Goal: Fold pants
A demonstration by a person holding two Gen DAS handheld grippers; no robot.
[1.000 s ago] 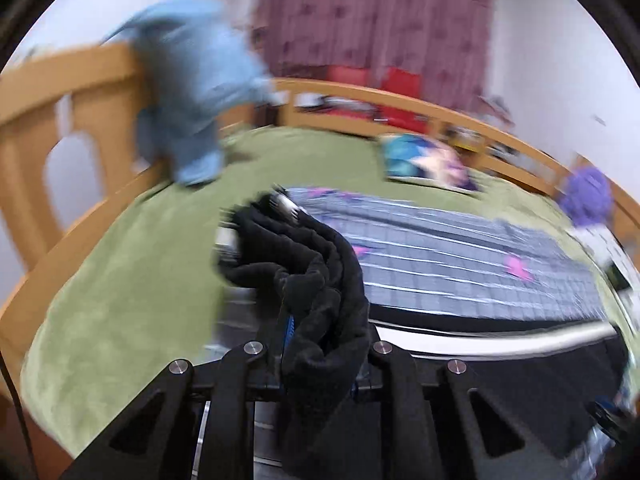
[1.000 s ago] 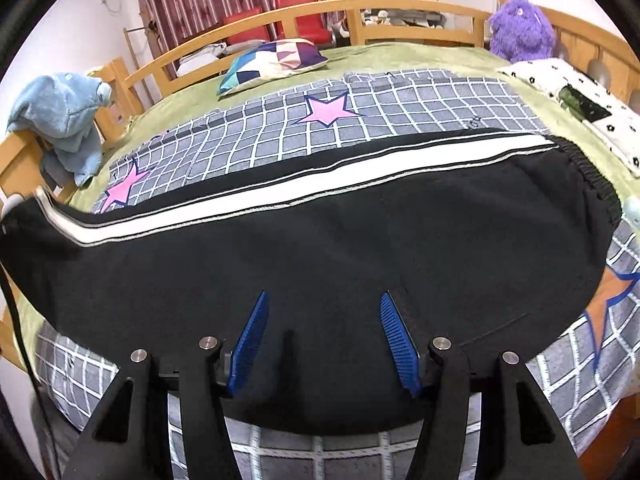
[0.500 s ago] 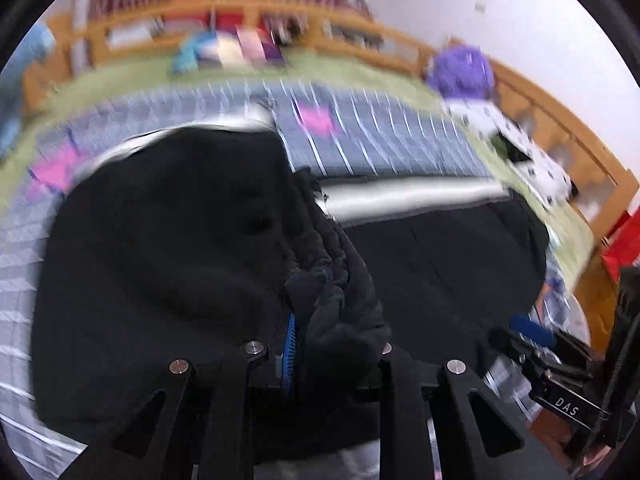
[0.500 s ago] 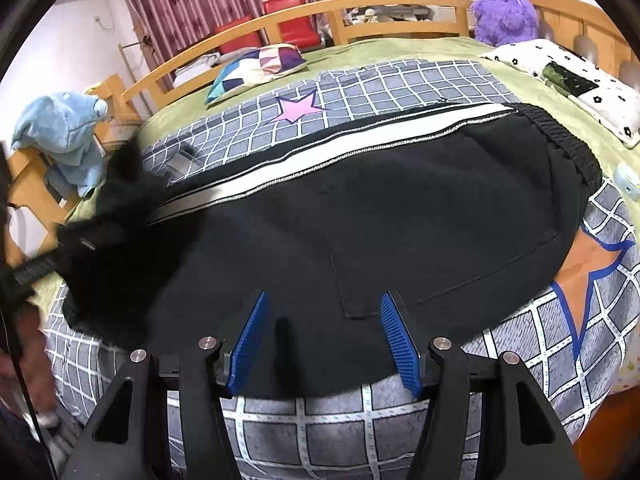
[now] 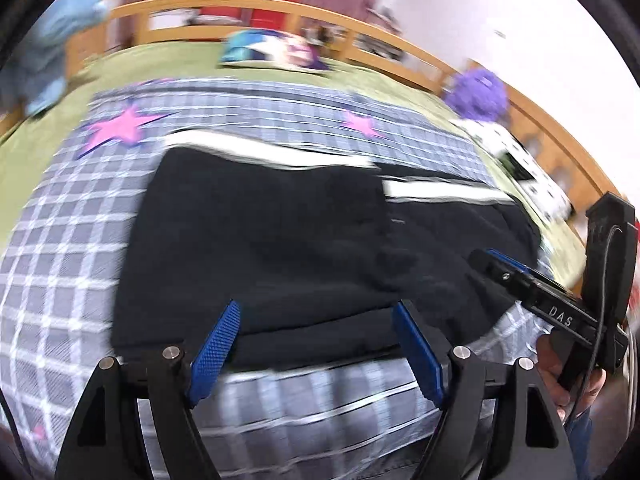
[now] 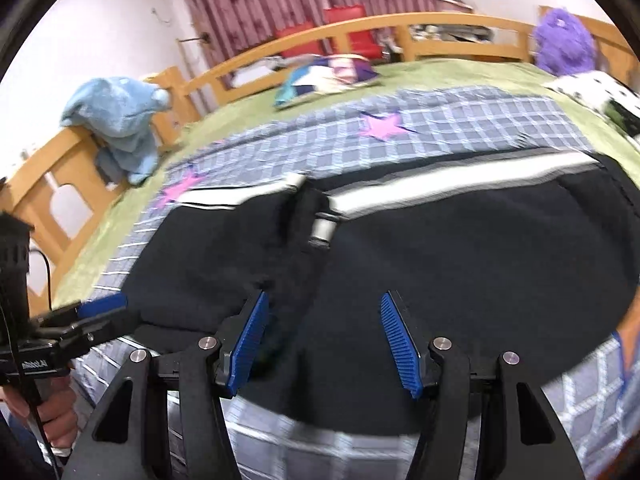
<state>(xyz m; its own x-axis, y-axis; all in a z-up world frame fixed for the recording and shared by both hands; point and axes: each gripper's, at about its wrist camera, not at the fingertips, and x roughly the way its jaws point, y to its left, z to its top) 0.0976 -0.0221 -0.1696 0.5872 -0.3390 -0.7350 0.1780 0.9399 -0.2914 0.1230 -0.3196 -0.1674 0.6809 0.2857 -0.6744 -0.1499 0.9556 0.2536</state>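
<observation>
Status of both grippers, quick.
Left gripper: open, holding nothing, over the pants.
Right gripper: open, holding nothing.

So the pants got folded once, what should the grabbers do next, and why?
Probably bring the open right gripper down on the rumpled cuff and flatten it. The black pants lie folded in half on the checked blanket, but the cuff end sits bunched up, not flat. The left gripper is open too, holding nothing.
</observation>
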